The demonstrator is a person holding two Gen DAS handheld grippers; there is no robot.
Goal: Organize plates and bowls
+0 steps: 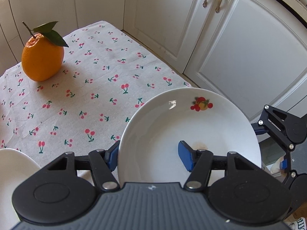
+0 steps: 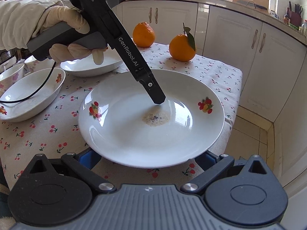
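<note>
Two oranges (image 2: 144, 34) on cherry-print cloth (image 1: 92, 95), white cabinets (image 1: 239, 48) behind.

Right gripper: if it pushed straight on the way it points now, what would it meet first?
Probably nothing new: the white plate already sits across the right gripper, its near rim between the blue pads. Going on would push against that plate; depth is hard to judge.
</note>
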